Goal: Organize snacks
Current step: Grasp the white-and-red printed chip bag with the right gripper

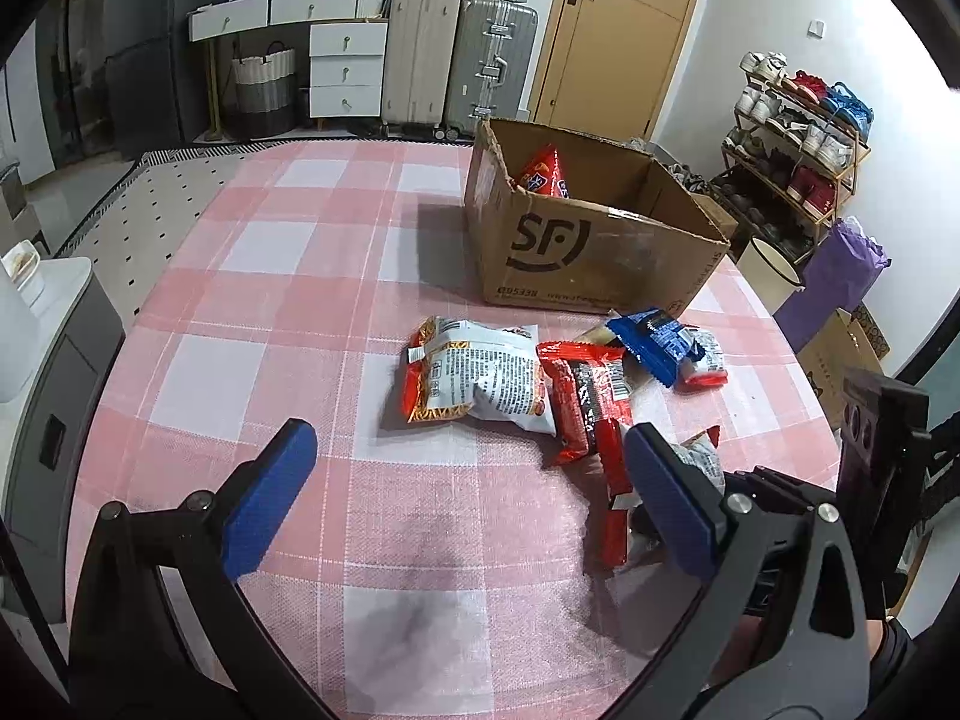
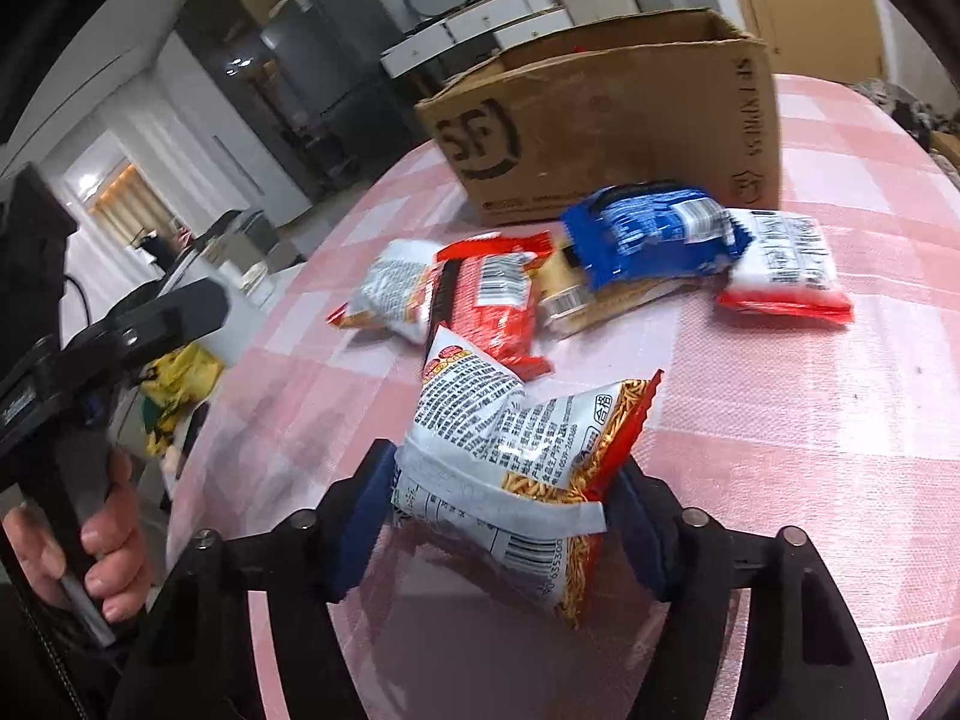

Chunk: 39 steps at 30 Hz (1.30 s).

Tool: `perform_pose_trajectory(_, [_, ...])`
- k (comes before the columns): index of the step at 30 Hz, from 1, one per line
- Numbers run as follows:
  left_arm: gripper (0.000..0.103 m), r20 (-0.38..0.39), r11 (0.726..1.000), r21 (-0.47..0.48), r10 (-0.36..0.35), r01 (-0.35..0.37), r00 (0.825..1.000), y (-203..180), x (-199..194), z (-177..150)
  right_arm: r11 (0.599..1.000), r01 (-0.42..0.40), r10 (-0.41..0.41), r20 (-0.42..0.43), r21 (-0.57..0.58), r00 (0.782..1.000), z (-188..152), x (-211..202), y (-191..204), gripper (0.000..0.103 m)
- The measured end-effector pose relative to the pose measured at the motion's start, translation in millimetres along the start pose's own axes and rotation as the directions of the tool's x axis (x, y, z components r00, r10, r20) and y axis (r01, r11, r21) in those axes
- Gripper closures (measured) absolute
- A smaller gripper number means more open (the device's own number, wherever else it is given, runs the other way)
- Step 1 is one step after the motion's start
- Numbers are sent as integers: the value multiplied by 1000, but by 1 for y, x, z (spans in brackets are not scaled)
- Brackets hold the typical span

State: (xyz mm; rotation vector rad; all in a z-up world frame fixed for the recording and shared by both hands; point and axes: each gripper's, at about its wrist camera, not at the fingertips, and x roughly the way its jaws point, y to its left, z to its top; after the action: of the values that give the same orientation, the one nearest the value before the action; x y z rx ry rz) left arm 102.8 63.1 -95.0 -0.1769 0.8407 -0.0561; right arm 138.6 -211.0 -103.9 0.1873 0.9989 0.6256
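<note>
Spread wide, the jaws of the left gripper (image 1: 468,480) are gripping nothing, hanging over the pink checked tablecloth (image 1: 288,276) short of the snack pile. Over to the right, the right gripper (image 2: 498,516) is pinching a white-and-red noodle snack bag (image 2: 516,456) between its blue pads (image 2: 360,534), holding it clear of the cloth; the bag's long axis is running up and away toward the cardboard box (image 2: 612,138). Beyond it a white packet (image 2: 390,288), a red packet (image 2: 486,306), a blue packet (image 2: 648,234) and a white-and-red pouch (image 2: 786,264) are lying touching one another just in front of the box, where another red bag (image 1: 543,171) is leaning inside
</note>
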Motion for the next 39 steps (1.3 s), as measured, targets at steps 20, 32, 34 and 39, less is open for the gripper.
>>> perform_pose_trajectory(20, [1,-70,999,-22,36,-38,997,14,30,0,998,-25,22,71,49,997,-8,-33,-15,40])
perform_pose_trajectory(32, [1,-117,998,14,61,-59,991,6,76,25,998,-37,31,122,52,992,-6,-59,-15,40])
perform_pose_trajectory(34, [1,-134,998,20,64,-61,989,4,86,29,998,-35,29,124,49,992,-5,-61,-16,40])
perform_pose_trajectory(39, [1,-161,997,36,74,-69,984,-2,104,35,998,-31,24,129,57,991,-3,-65,-19,40])
